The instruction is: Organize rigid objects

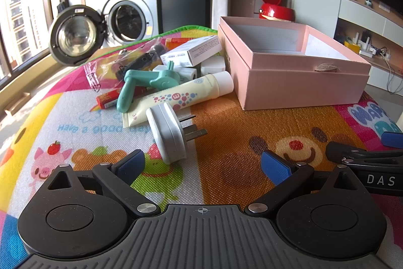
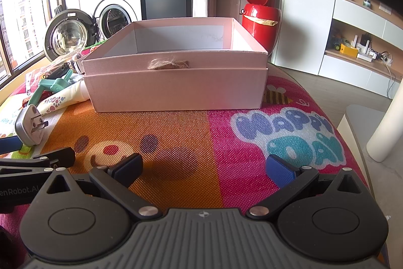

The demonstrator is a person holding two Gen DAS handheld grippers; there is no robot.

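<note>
left gripper (image 1: pixel 202 163) fingers spread, empty, white plug adapter (image 1: pixel 168 134) on mat just above its left fingertip, right gripper (image 2: pixel 204 167) spread, empty, pink box (image 2: pixel 176 72) frame-centre well beyond

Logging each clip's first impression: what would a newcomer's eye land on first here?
The open pink box in the middle of the cartoon play mat, its inside apparently bare. To its left lies a jumble of items: a white wall plug nearest, a cream tube and a teal handle-shaped tool. Both claws, left and right, are open and hold nothing.
</note>
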